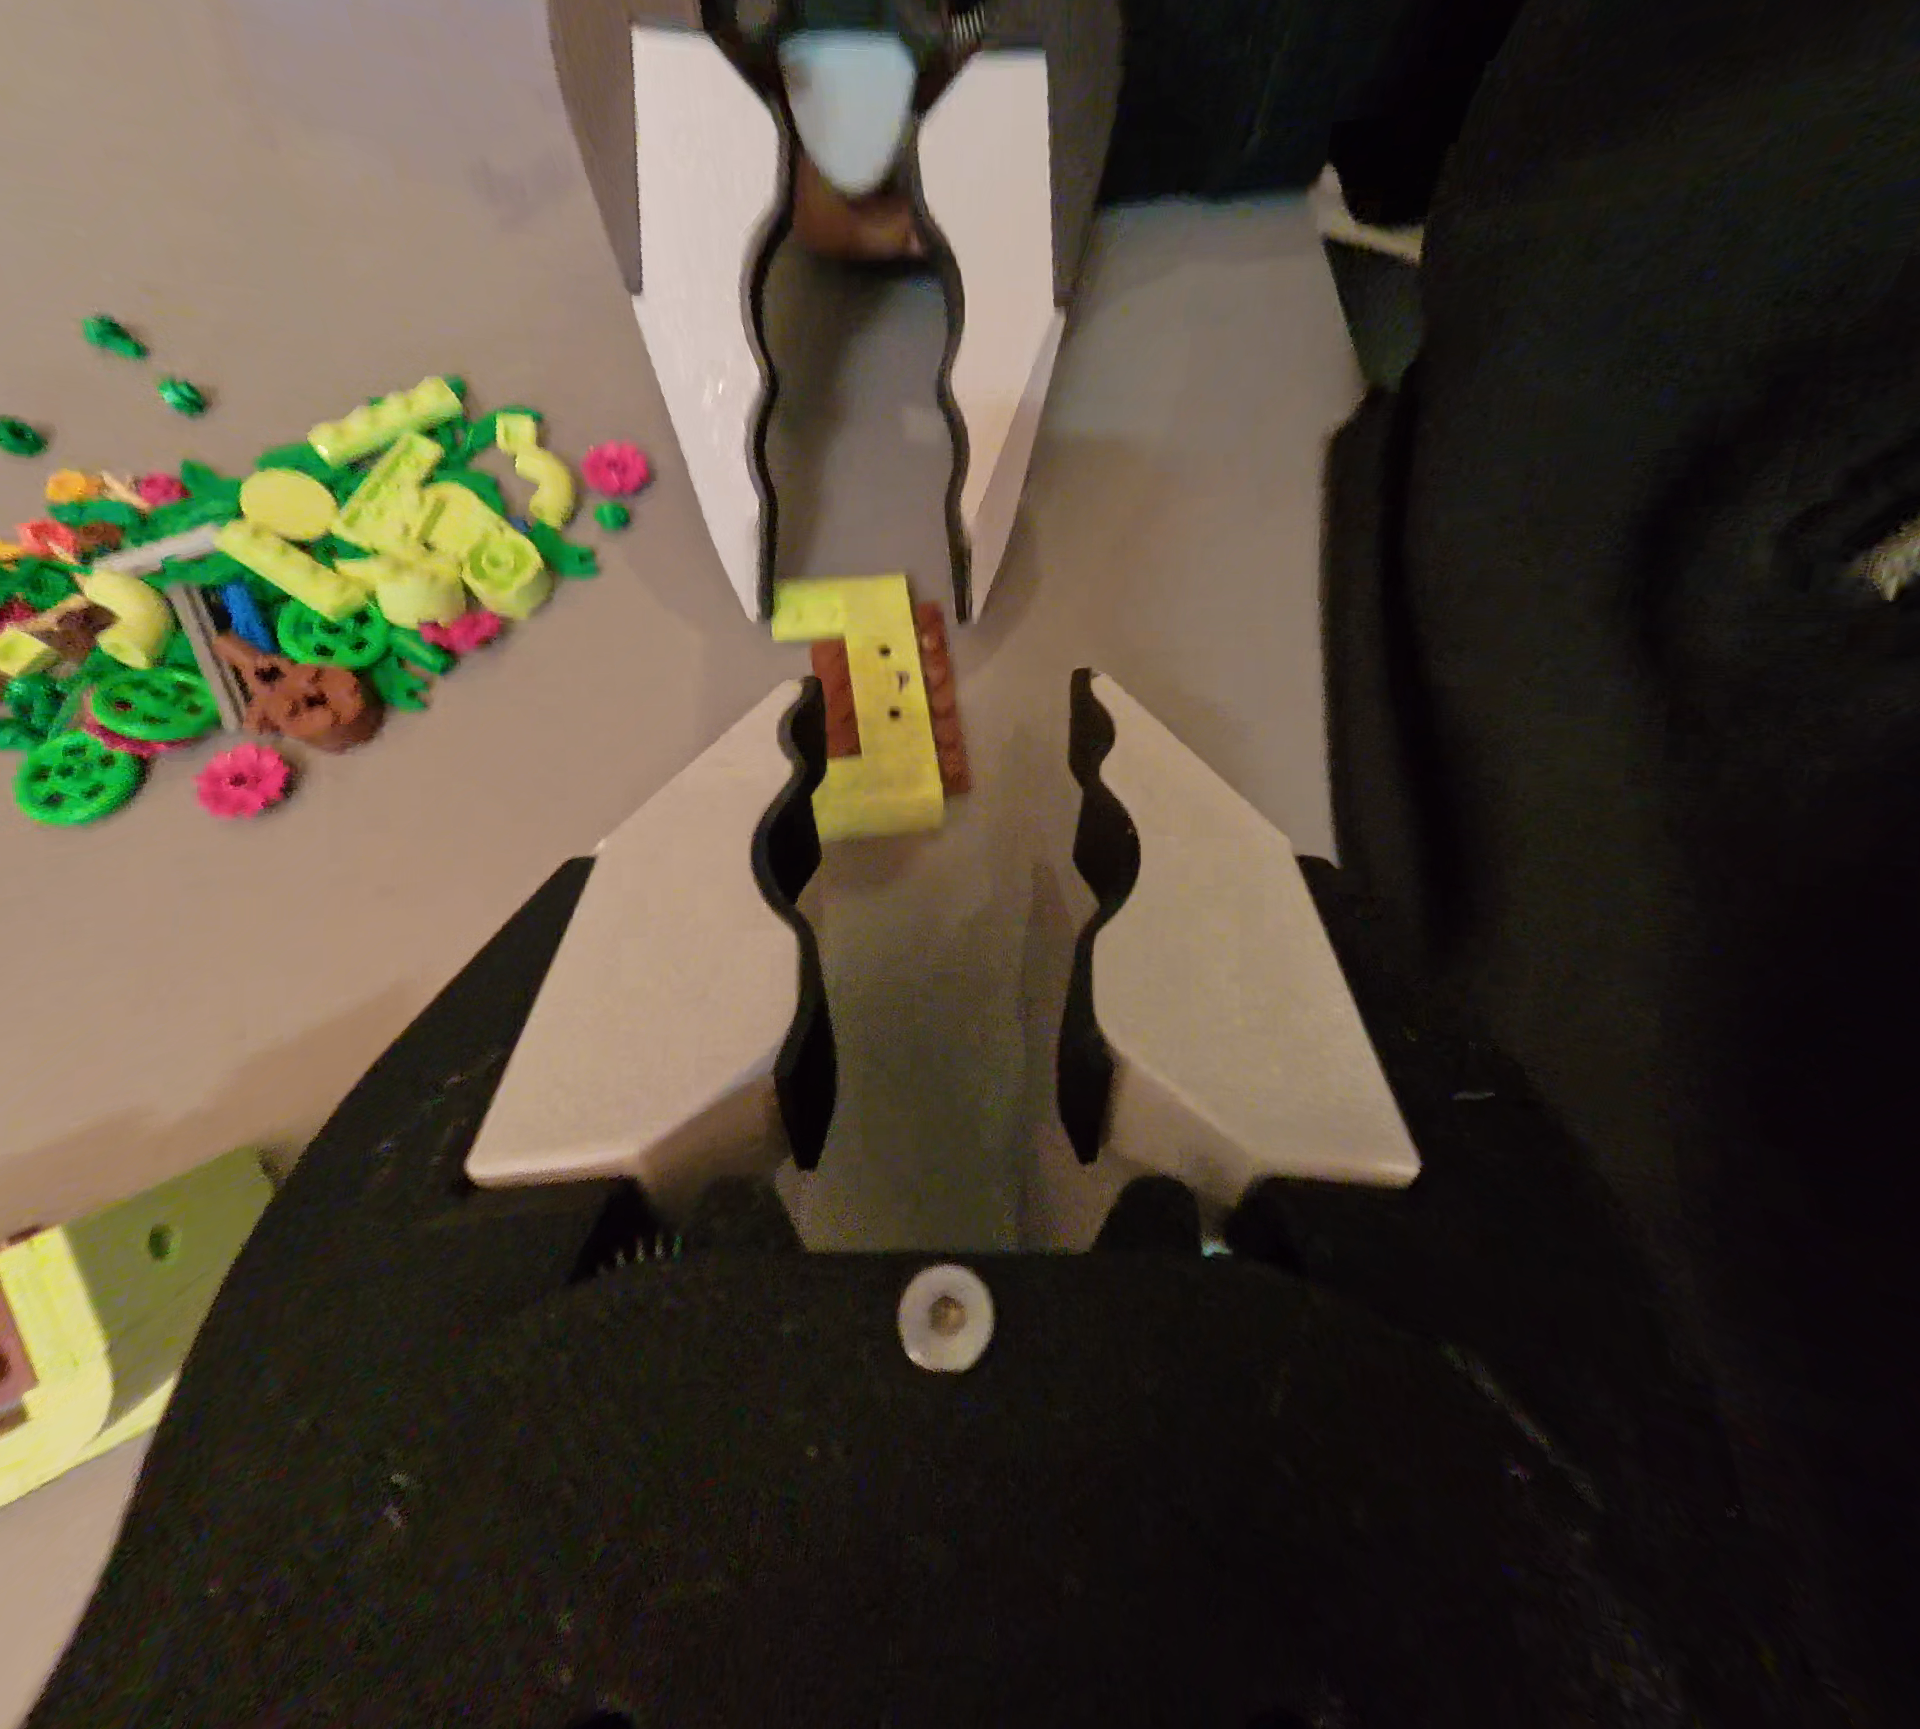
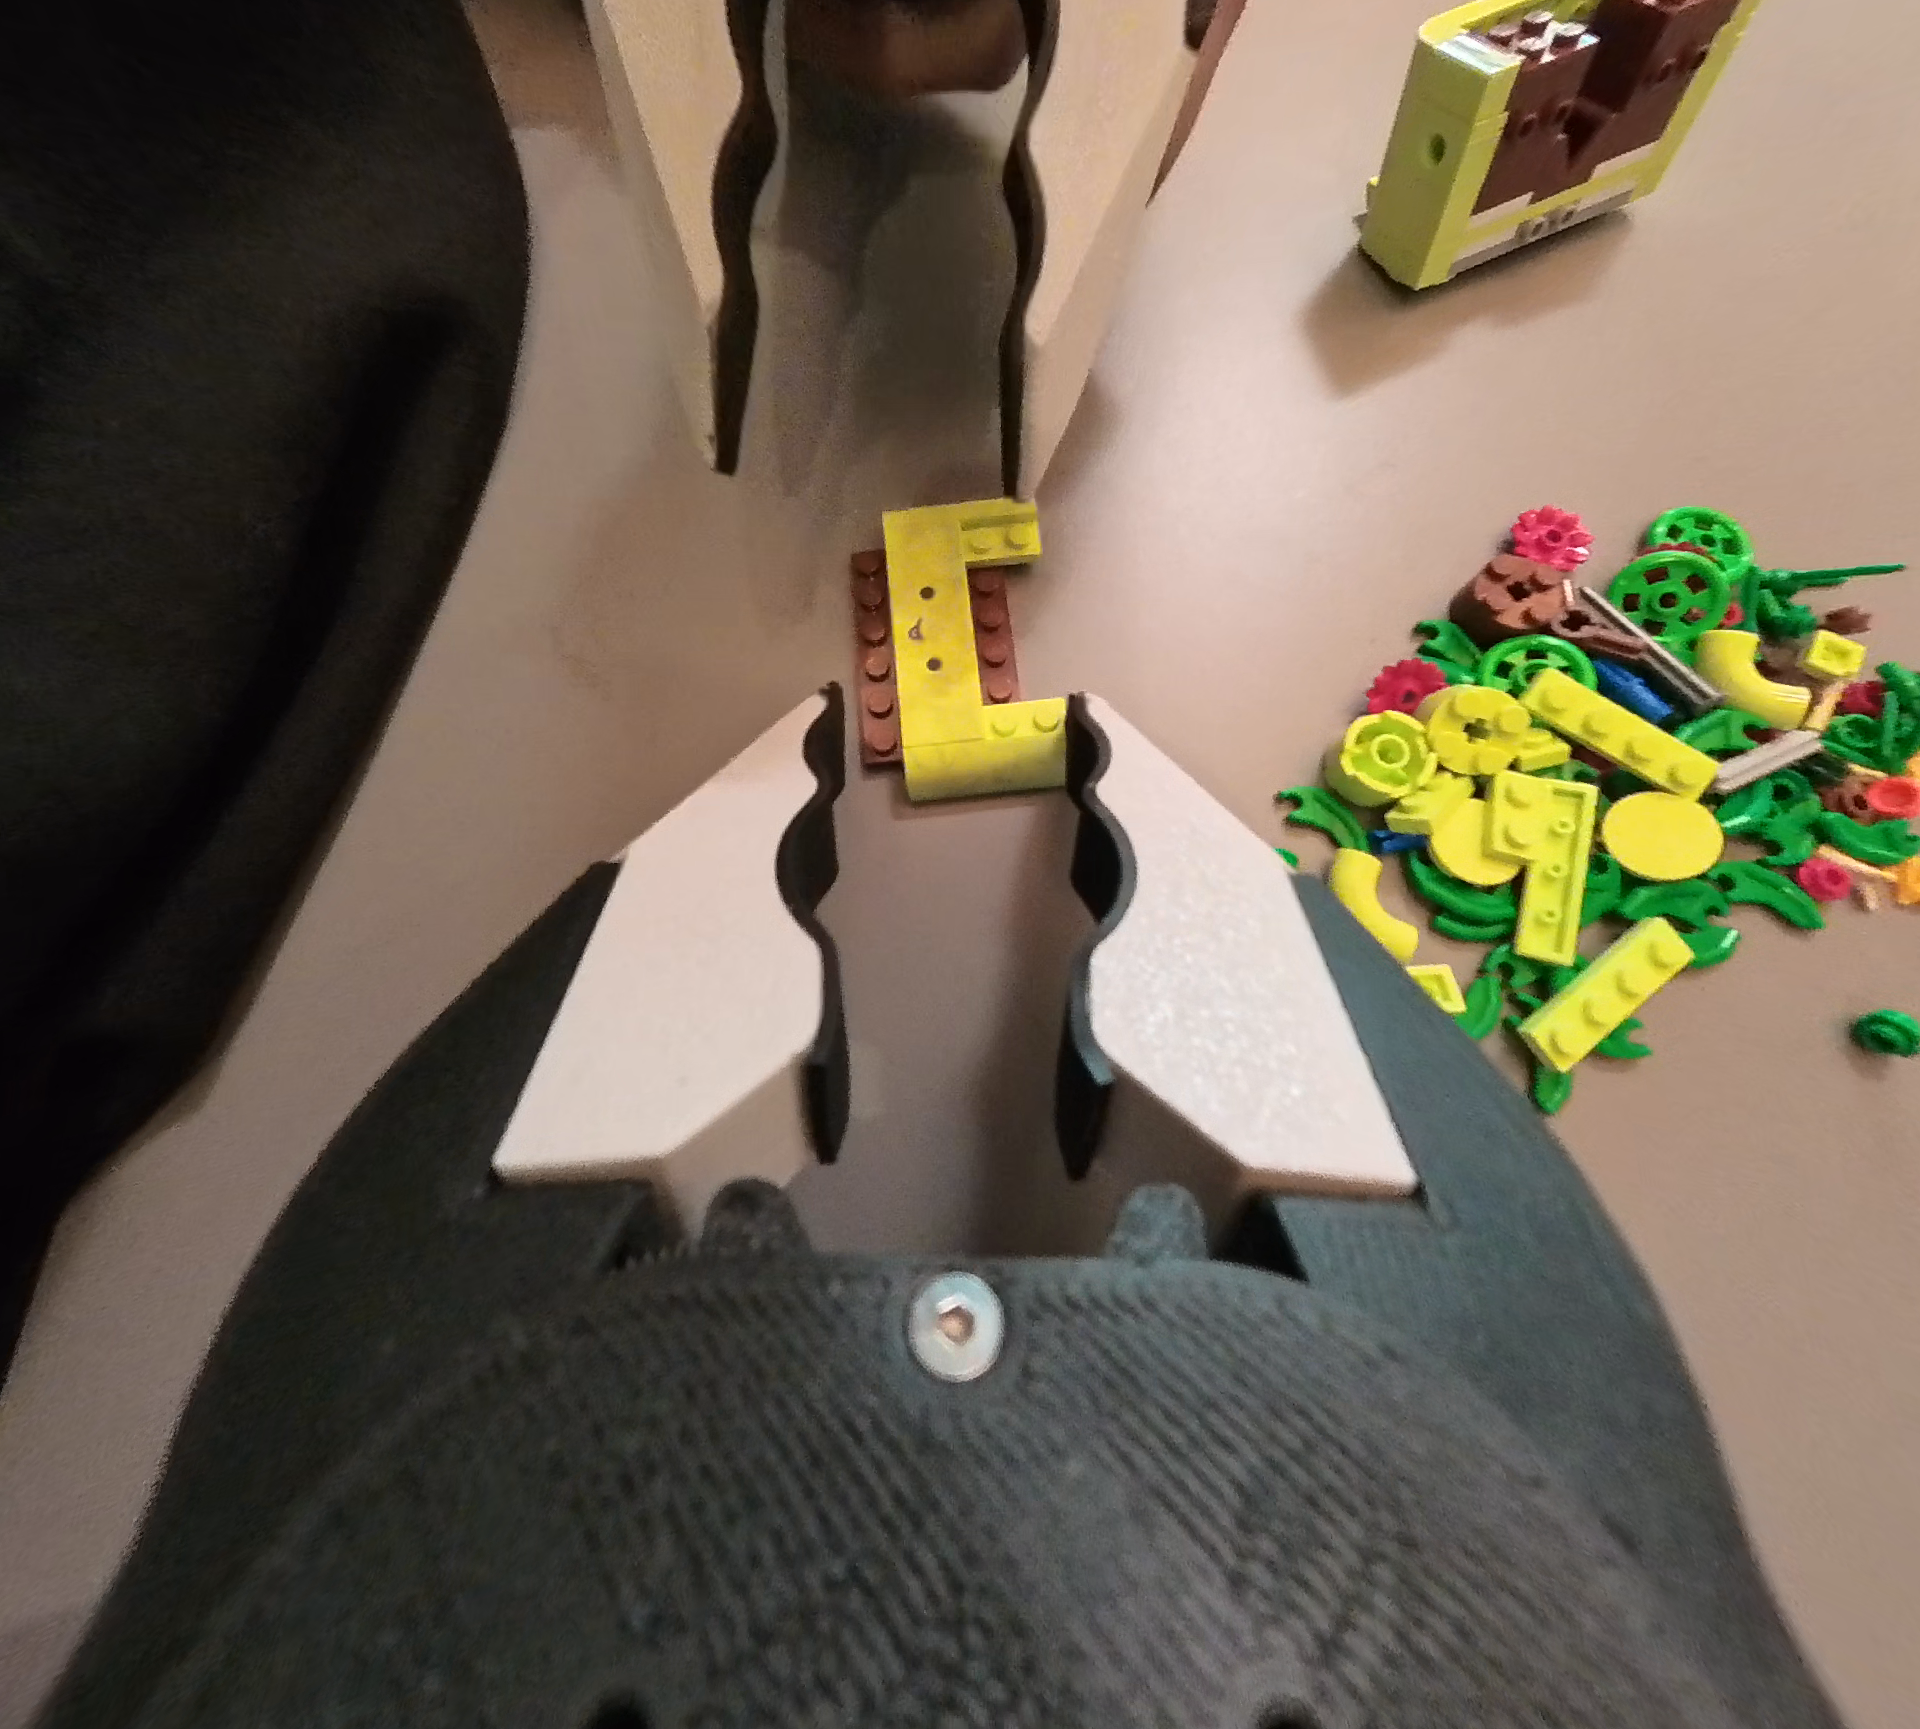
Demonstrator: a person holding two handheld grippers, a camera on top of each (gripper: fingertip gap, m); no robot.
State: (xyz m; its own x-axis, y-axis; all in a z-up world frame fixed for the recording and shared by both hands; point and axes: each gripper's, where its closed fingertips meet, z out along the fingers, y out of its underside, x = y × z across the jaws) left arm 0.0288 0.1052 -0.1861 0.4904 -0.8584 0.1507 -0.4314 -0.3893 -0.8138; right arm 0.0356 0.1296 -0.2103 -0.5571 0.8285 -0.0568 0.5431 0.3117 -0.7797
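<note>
On the beige counter (image 2: pixel 1455 453) everything sits pretty much out in the open, with a dark black fabric mass (image 1: pixel 1662 744) along one edge. Biggest players are the two hand-held grippers pointing nose to nose: the left hand-held gripper (image 1: pixel 940 692) and the right hand-held gripper (image 2: pixel 956 708), both with their white wavy-edged fingers spread wide and gripping nothing.

Next down in size, a half-built brick block (image 2: pixel 1558 121) with lime walls and brown bricks inside stands off by itself, well apart from the grippers. Then there's the loose brick pile (image 2: pixel 1621 796), a mess of lime plates, green leaves and wheels, plus a few pink flowers, lying near the grippers but not touching them.

Smallest bit is right in the middle: a small brick assembly (image 2: pixel 956 651), a lime C-shaped frame sitting flat on a brown studded plate, resting on the counter between the two sets of fingertips. In the right wrist view one right fingertip looks to be just beside the lime corner, maybe touching, can't tell for sure. One fingertip of the left gripper is right by the far end too.
</note>
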